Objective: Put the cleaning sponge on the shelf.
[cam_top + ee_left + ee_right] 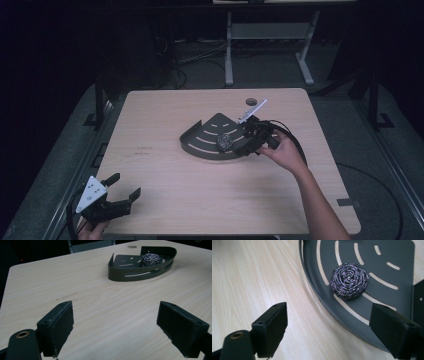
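Your right gripper [239, 145] and left gripper [122, 189] both gape empty; closing now over the tray rim [322, 302] could tip the scourer [349, 281] out.

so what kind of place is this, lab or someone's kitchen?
Probably a lab or data-collection workspace, not a kitchen. A bare light-wood table stands in a dark room, loose cables run over the floor past a metal bench frame, and the props are few: a dark corner shelf caddy holding a steel-wool scourer.
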The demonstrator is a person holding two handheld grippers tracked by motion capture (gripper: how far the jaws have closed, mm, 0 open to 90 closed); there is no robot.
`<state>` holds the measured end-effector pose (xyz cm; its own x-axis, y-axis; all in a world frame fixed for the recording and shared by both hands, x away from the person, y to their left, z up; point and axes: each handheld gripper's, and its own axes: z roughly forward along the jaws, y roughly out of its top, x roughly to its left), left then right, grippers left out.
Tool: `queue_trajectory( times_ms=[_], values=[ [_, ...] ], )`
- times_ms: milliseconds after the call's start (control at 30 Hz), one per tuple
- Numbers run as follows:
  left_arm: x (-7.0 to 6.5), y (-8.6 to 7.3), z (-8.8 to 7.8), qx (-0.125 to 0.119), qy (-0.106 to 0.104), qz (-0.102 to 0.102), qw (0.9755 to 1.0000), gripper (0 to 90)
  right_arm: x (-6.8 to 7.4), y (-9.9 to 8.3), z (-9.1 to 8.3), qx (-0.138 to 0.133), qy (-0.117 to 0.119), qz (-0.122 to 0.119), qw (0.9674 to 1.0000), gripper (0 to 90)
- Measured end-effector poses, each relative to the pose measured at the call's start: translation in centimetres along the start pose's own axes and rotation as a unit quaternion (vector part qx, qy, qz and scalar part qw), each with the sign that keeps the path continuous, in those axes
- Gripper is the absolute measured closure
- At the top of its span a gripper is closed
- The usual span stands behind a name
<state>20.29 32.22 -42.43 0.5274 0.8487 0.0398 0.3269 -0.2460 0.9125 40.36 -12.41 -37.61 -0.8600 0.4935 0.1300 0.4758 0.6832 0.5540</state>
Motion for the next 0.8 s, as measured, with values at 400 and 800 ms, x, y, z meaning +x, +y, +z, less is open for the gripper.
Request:
queue_trajectory(
  times_ms=[400,800],
  values=[
    [-0.1,0.0,0.0,0.000,0.000,0.000,1.0000,13.2,0.2,-1.8,0.0,0.005,-0.009,0.003,0.9999,14.4],
    [-0.1,0.0,0.1,0.000,0.000,0.000,1.0000,13.2,0.3,-3.3,-0.1,0.007,-0.007,0.011,0.9999,14.4]
  ],
)
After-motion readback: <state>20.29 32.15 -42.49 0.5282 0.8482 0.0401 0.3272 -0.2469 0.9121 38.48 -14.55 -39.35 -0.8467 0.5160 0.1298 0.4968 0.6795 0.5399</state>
